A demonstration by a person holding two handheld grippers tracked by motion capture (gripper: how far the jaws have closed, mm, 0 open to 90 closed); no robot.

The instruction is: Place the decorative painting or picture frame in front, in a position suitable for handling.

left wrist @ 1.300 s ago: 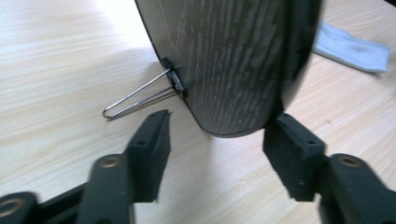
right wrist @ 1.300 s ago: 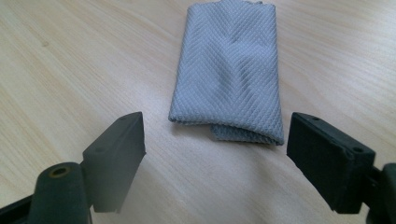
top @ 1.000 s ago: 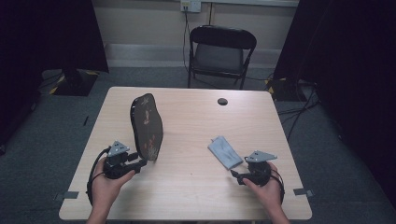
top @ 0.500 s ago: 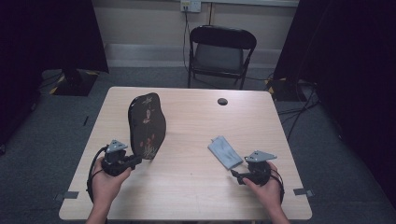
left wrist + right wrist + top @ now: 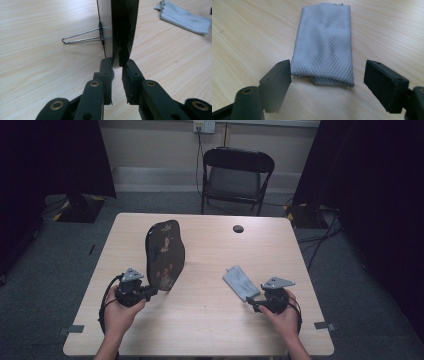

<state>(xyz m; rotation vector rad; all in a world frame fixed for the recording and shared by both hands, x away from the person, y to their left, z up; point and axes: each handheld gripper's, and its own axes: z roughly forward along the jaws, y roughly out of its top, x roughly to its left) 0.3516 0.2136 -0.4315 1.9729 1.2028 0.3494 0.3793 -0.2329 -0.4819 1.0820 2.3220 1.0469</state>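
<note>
Clamping the dark panel's (image 5: pixel 124 30) lower edge, left tongs (image 5: pixel 117 65) hide it; right tongs (image 5: pixel 328 75) gape.

Two hand-held grippers at a wooden table, one on a standing dark board and one by a grey cloth

On the table (image 5: pixel 200 320) the left gripper (image 5: pixel 150 291) grips the bottom edge of an upright dark board (image 5: pixel 165 254) with a pale pattern on its face. The right gripper (image 5: pixel 251 303) sits just at the near end of a folded grey cloth (image 5: pixel 240 282), its jaws having just narrowed a little. A small dark disc (image 5: pixel 238 228) lies near the far edge. Behind the table stands a black folding chair (image 5: pixel 235 180).
</note>
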